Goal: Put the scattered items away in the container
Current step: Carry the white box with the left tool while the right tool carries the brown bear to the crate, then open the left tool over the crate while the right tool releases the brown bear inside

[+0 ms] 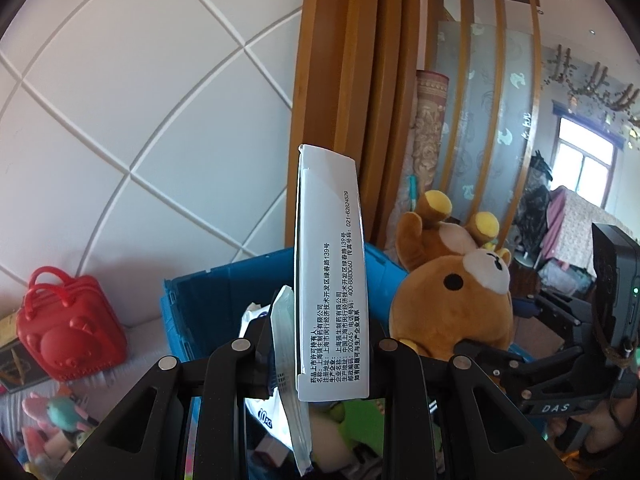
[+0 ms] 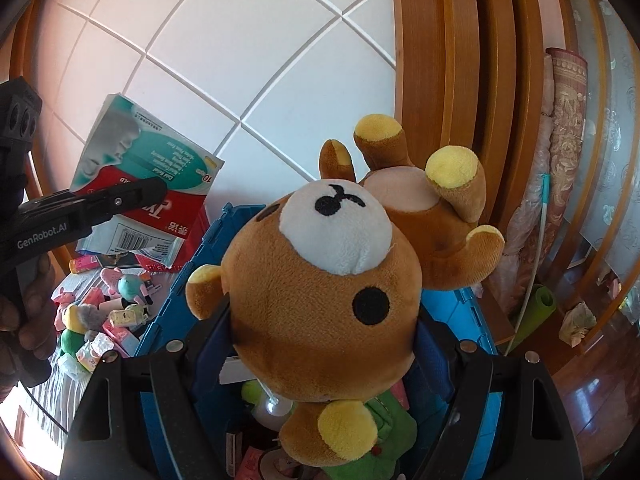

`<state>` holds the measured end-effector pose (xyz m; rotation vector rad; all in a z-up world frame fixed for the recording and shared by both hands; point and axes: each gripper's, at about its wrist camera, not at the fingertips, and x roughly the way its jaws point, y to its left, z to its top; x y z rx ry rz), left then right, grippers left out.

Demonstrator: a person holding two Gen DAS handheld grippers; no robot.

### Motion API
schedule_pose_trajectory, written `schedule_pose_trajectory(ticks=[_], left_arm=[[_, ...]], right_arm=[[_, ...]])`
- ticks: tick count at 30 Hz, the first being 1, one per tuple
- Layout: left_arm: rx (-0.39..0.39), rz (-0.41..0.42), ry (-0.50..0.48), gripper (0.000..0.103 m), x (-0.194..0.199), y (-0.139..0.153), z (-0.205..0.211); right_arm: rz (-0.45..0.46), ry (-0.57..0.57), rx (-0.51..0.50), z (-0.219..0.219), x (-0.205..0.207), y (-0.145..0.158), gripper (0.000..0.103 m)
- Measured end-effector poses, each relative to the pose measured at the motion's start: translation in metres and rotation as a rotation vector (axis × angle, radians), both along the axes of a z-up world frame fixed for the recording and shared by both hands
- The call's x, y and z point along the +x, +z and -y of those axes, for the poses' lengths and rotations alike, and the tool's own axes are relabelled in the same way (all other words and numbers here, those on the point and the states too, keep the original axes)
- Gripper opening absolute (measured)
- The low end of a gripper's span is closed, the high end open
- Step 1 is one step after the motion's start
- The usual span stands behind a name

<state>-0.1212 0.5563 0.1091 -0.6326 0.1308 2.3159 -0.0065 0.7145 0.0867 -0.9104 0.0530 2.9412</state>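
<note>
Our left gripper (image 1: 320, 364) clamps a medicine box (image 1: 330, 280) at centre frame; our right gripper (image 2: 320, 356) clamps the plush bear (image 2: 320, 296) above the blue container (image 2: 192, 280).

White diamond-panelled wall (image 1: 140, 120), wooden frame (image 1: 332, 80), bright window (image 1: 588, 164)

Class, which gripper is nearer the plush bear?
Right. The right gripper is clamped on the plush bear; the left gripper, beside it, grips a box.
</note>
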Motion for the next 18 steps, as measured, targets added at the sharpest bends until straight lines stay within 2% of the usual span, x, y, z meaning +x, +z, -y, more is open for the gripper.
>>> schedule_pose_trajectory(ticks=[14, 15, 16, 17, 18], left_arm=[[-0.006, 0.035, 0.031, 0.027, -0.022, -0.006, -0.022], [-0.003, 0.037, 0.047, 0.032, -0.025, -0.006, -0.022], [-0.002, 0.041, 0.066, 0.043, -0.029, -0.006, -0.022], [0.002, 0.045, 0.078, 0.082, -0.032, -0.006, -0.022], [0.014, 0.041, 0.084, 0.103, -0.033, -0.006, -0.019]], right_arm=[[0.051, 0.012, -0.007, -0.014, -0.031, -0.008, 0.082], [0.051, 0.007, -0.011, -0.016, -0.034, -0.009, 0.088], [0.05, -0.002, -0.009, -0.018, -0.037, -0.009, 0.091], [0.059, -0.011, 0.005, -0.018, -0.042, -0.01, 0.1], [0.072, -0.017, 0.025, -0.017, -0.047, -0.01, 0.103]])
